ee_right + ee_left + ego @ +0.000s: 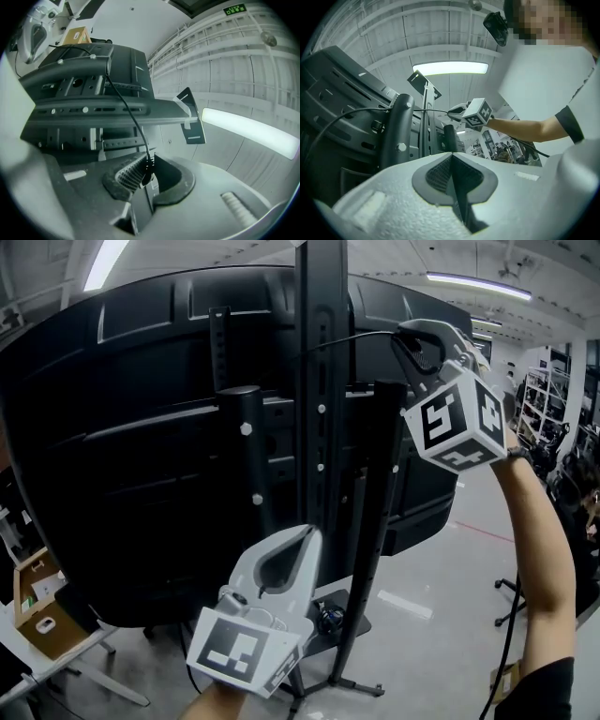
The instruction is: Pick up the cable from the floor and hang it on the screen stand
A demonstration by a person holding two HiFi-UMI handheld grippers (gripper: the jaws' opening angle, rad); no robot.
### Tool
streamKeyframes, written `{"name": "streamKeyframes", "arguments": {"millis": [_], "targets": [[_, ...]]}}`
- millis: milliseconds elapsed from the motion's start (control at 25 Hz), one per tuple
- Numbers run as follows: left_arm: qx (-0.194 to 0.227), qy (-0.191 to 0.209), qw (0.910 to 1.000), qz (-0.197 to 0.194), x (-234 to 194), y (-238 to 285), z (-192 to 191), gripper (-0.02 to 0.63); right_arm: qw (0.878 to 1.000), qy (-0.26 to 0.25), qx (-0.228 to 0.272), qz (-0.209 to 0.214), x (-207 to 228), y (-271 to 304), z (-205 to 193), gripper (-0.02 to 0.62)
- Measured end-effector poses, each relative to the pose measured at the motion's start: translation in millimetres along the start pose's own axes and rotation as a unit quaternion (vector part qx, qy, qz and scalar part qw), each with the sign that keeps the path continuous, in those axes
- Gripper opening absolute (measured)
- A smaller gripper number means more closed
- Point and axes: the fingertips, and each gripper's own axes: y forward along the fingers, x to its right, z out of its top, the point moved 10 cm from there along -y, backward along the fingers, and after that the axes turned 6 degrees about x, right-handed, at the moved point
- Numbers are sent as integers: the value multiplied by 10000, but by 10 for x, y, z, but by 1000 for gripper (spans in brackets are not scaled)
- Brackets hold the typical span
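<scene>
Now pinching the cable (130,111) in the right gripper (147,169), high by the screen stand (321,427) for draping — left gripper (452,159) closed, empty, nearer.

My head camera looked forward from close behind the screen (141,427), whose dark back filled most of its frame. The screen stand (322,427) stood upright in the middle, my left gripper (302,535) low and my right gripper (405,334) high at the right. The left gripper view rode just behind its own jaws and faced upward past the stand to a ceiling light (450,68) (it caught my right gripper too, farther off). The right gripper view, rolled sideways, also faced upward, sharing the screen's back and the stand.
</scene>
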Motion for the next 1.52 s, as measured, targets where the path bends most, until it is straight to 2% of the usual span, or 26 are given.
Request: {"name": "streamKeyframes", "arguments": {"millis": [160, 360, 520, 680, 960, 1120, 1240, 1400, 1520], "targets": [[-4, 58, 10000, 26, 68, 178, -54, -3, 9999, 101, -66, 32, -62, -37, -286, 51], [-89, 142, 9999, 24, 211, 356, -138, -3, 9981, 540, -293, 66, -133, -66, -765, 51], [-127, 127, 9998, -2, 282, 491, -234, -2, 9956, 768, -463, 280, -385, -173, -1132, 49], [-185, 120, 9998, 28, 373, 606, -295, -2, 9941, 940, -267, 472, -791, -242, -1173, 49], [-274, 87, 9995, 158, 451, 657, -377, -2, 9814, 1861, 57, 464, -894, -387, -1127, 49], [-259, 50, 9994, 203, 487, 646, -397, -2, 9662, 2469, -14, 744, -922, -368, -1111, 49], [-273, 17, 9993, 242, 526, 618, -417, -2, 9458, 3095, 16, 982, -981, -417, -1050, 49], [-305, -14, 9992, 277, 559, 580, -433, -2, 9232, 3715, 178, 966, -1081, -477, -953, 49], [-294, -3, 9991, 313, 585, 547, -413, -2, 9010, 4227, 354, 910, -1125, -493, -919, 52]]}}
